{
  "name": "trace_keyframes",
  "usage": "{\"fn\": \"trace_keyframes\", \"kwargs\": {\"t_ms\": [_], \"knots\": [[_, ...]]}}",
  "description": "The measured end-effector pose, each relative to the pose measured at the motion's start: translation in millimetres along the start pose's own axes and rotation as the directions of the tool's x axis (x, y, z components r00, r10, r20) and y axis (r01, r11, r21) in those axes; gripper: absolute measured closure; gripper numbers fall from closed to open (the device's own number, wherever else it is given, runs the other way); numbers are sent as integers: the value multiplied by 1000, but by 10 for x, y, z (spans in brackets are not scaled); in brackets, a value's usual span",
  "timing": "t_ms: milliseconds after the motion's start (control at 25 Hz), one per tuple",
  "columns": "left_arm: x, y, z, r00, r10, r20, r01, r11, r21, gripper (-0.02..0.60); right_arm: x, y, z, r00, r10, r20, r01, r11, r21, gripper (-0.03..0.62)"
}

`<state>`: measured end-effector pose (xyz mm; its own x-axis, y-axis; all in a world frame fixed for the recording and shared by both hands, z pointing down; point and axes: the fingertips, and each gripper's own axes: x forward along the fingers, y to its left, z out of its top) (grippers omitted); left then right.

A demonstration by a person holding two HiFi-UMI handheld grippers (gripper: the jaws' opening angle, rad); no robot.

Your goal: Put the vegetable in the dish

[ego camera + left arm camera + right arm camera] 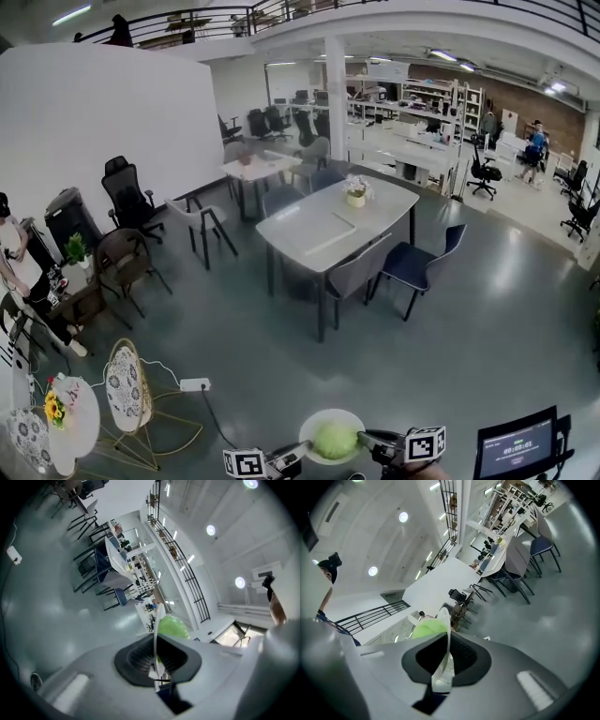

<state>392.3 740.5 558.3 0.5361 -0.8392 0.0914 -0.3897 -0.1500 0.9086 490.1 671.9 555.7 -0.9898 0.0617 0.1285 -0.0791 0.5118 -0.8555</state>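
Low in the head view, a white dish (313,425) is held in the air above the floor. A round pale-green vegetable (336,440) lies in it. My left gripper (292,459) is shut on the dish's left rim and my right gripper (373,442) is shut on its right rim. In the left gripper view the dish (156,630) shows edge-on between the pads of the left gripper (157,662), with the vegetable (172,626) beyond. The right gripper view shows the dish (446,637) clamped by the right gripper (443,660), the vegetable (426,629) on its left side.
Ahead stands a grey table (309,234) with chairs around it. A power strip (194,384) and its cable lie on the floor. At the left are a wire chair (126,389), a small round table (82,431) with flowers, and a person (23,272). A dark screen (517,448) sits at the bottom right.
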Motion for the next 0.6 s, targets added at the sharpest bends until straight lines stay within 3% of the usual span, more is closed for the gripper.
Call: {"fn": "trace_keyframes", "kwargs": {"t_ms": [240, 440, 600], "knots": [[507, -19, 43, 999, 28, -22, -28, 999, 18, 569, -249, -329, 337, 999, 22, 32, -23, 999, 33, 577], [536, 63, 104, 998, 65, -17, -65, 998, -2, 571, -173, -420, 382, 999, 40, 7, -40, 998, 54, 577], [616, 248, 356, 998, 69, -14, -69, 998, -9, 572, 25, -568, 567, 1000, 21, 1, -21, 999, 44, 576]]}}
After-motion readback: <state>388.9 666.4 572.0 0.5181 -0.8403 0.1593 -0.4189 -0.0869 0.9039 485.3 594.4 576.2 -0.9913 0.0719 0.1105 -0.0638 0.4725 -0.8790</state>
